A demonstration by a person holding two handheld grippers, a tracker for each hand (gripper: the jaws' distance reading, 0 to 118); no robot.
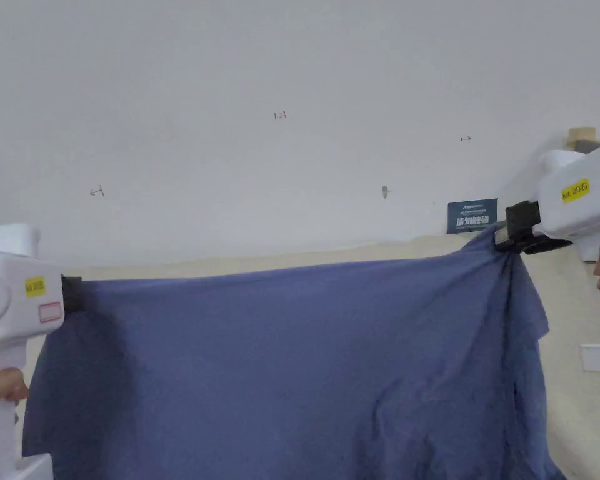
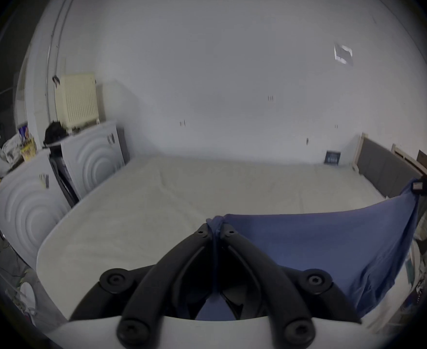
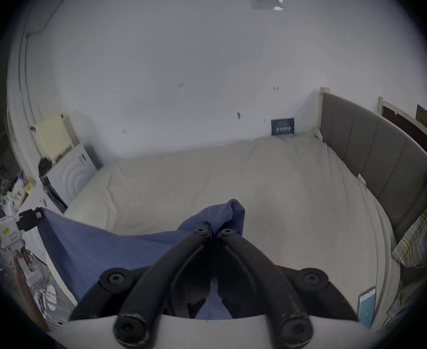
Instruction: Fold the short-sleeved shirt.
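while both tongs pinch it, blue shirt (image 1: pixel 292 362) hangs spread.

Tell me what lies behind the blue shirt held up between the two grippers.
Behind the blue fabric shirt held by the left gripper and right gripper lies a cream mattress against a white wall. In the head view the shirt covers most of the mattress.
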